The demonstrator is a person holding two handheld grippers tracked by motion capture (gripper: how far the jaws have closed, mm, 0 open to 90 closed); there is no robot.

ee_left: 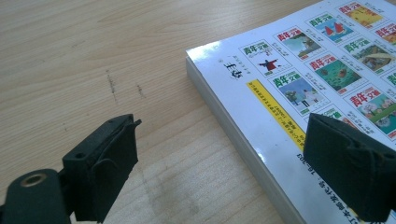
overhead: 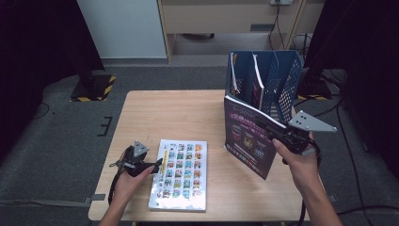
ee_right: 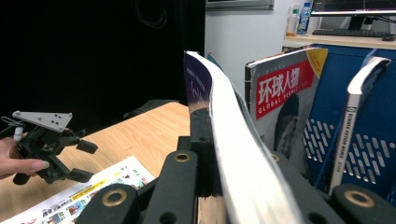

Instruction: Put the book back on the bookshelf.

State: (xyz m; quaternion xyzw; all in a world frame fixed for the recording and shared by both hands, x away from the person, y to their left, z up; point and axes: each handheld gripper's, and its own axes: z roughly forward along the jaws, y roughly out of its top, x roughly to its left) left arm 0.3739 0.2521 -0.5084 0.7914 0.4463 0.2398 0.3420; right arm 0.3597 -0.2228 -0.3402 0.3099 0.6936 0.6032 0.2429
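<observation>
My right gripper (overhead: 267, 126) is shut on a purple-covered magazine (overhead: 248, 135) and holds it upright above the right side of the table, just in front of the blue file rack (overhead: 288, 84). In the right gripper view the magazine (ee_right: 233, 140) stands edge-on between the jaws and bends over toward the rack (ee_right: 373, 140). A white magazine with a grid of small cover pictures (overhead: 180, 173) lies flat near the front of the table. My left gripper (overhead: 159, 165) rests at its left edge, open, one fingertip (ee_left: 350, 163) over the cover (ee_left: 299, 88) and the other over bare wood.
The blue rack holds a red-titled magazine (ee_right: 282, 102) and a white-spined one (ee_right: 357, 116) in separate slots. The wooden table (overhead: 169, 113) is bare at the back left. Dark stands and cables sit on the floor around it.
</observation>
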